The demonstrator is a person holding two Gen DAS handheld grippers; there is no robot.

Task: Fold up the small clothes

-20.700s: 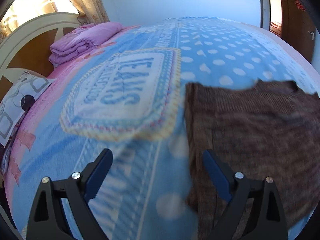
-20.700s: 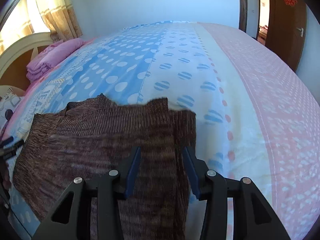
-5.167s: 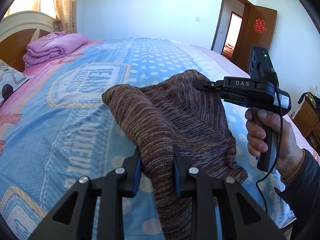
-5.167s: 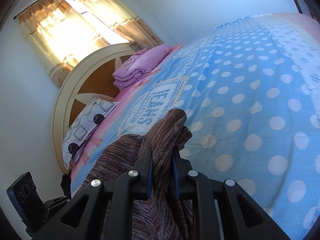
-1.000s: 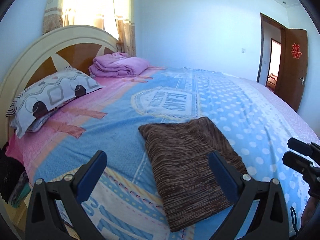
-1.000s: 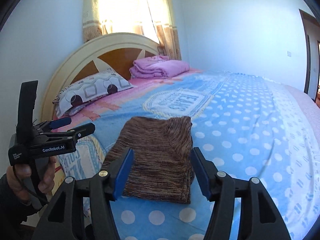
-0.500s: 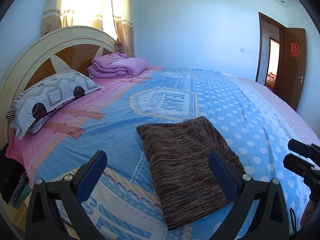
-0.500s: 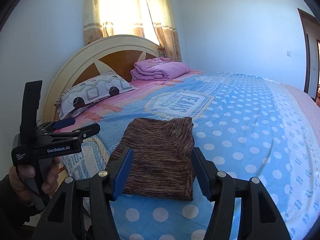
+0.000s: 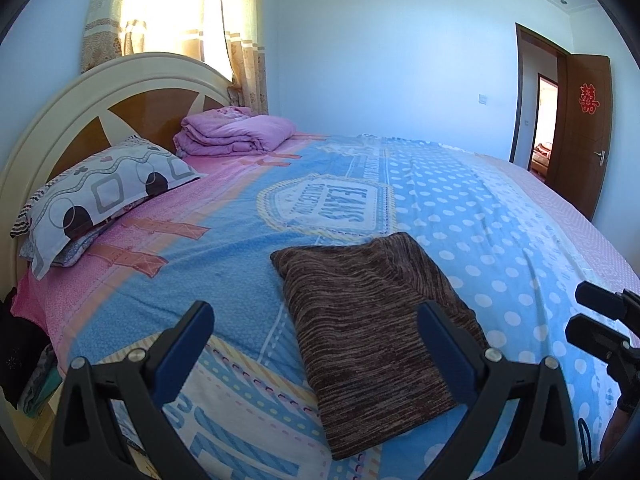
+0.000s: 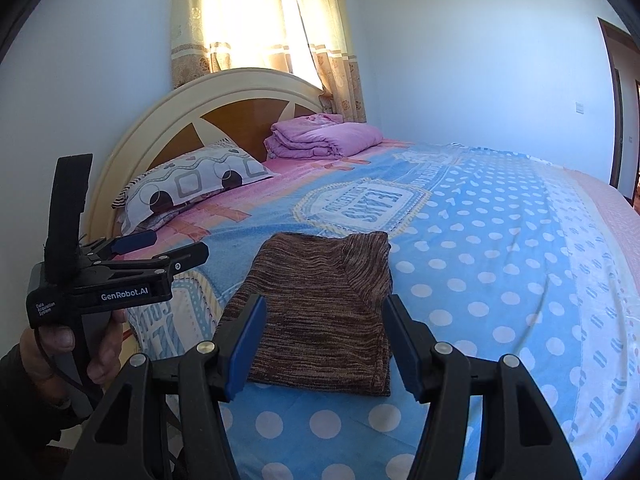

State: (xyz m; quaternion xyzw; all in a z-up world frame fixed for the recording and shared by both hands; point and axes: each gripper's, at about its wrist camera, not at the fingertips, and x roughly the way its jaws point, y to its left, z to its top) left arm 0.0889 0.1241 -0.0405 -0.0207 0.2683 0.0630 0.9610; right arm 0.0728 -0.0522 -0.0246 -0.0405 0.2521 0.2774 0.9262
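Observation:
A brown knitted garment (image 9: 372,320) lies folded into a flat rectangle on the blue dotted bedspread (image 9: 500,220). It also shows in the right wrist view (image 10: 320,304). My left gripper (image 9: 316,316) is open and empty, held back above the bed's near edge. My right gripper (image 10: 324,312) is open and empty, held above the garment's near end. The left gripper also shows at the left of the right wrist view (image 10: 160,248), in a hand. The right gripper shows at the right edge of the left wrist view (image 9: 592,316).
A patterned pillow (image 9: 104,196) and a folded purple quilt (image 9: 236,136) lie by the round headboard (image 9: 120,92). A curtained window (image 10: 264,16) is behind it. An open wooden door (image 9: 580,136) stands at the far right.
Both grippers have drawn back and risen a little from the folded garment. The garment has not moved in the last second.

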